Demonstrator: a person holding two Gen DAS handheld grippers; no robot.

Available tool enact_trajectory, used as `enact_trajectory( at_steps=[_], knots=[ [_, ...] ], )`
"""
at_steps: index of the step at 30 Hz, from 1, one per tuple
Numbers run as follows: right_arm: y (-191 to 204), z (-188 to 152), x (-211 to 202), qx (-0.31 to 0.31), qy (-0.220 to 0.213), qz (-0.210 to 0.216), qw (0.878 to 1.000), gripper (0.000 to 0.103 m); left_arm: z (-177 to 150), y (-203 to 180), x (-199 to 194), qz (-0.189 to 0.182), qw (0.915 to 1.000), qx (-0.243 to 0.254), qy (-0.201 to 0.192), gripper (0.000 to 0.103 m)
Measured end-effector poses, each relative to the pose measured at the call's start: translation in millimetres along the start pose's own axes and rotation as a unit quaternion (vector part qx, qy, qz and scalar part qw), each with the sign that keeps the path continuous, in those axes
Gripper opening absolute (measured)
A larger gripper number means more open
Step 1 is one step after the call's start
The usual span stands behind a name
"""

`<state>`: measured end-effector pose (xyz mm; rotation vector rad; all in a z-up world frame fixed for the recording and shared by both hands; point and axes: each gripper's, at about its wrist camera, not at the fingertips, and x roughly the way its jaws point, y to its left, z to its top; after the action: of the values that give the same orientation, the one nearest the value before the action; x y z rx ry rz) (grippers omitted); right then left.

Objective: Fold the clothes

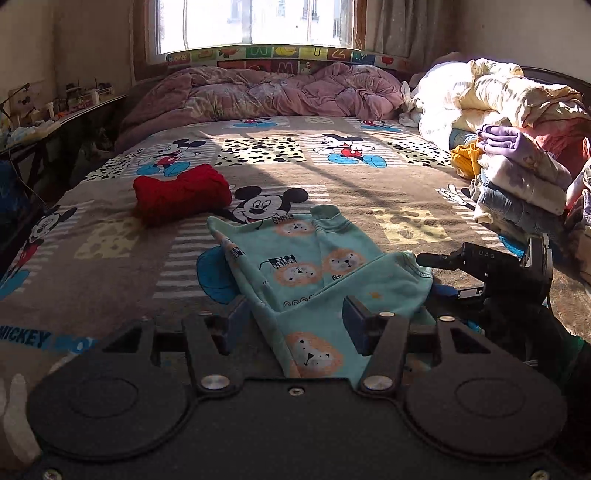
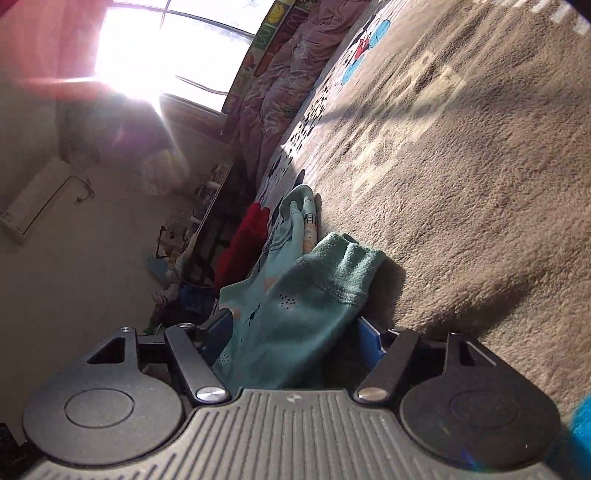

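Both our grippers, left (image 1: pixel 295 321) and right (image 2: pixel 295 332), clamp the teal lion-print garment (image 1: pixel 314 266) on the bed blanket (image 1: pixel 369 192).

Colours: teal, red, brown
Teal garment (image 1: pixel 314 266) with orange lion prints ahead; red bundle (image 1: pixel 181 194) front-left; brown Mickey-print bedspread (image 1: pixel 369 184) underneath; pink quilt (image 1: pixel 258 92) beyond.

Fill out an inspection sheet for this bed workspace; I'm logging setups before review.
Surface: cartoon-print blanket on a bed, sunlit.
Job's things: teal lion-print garment, partly lifted; folded red garment beyond it.
Clutter: clothes pile at right; pink quilt at the far end.
Grippers: left tongs and right tongs each have teal fabric between the fingers.
Cables: nothing seen.
Surroundings: window, cluttered side shelf.
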<state>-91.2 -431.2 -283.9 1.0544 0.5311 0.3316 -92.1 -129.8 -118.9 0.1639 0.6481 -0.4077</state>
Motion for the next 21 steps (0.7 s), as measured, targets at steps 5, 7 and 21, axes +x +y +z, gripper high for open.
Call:
enact_trajectory(
  at_steps=[5,7,21],
  knots=[
    [-3,5,10,0.009,-0.015,0.012,1.0,0.026,-45,-28,28,0.0,0.994,0.097,0.049,0.055],
    [-4,7,14,0.013,-0.021,0.017,1.0,0.016,-58,-39,38,0.011,0.9898,0.13,0.058,0.055],
    [22,20,-39,-0.035,-0.08,0.082,0.993,0.008,-105,-93,63,0.082,0.9404,0.329,0.029,0.014]
  ],
)
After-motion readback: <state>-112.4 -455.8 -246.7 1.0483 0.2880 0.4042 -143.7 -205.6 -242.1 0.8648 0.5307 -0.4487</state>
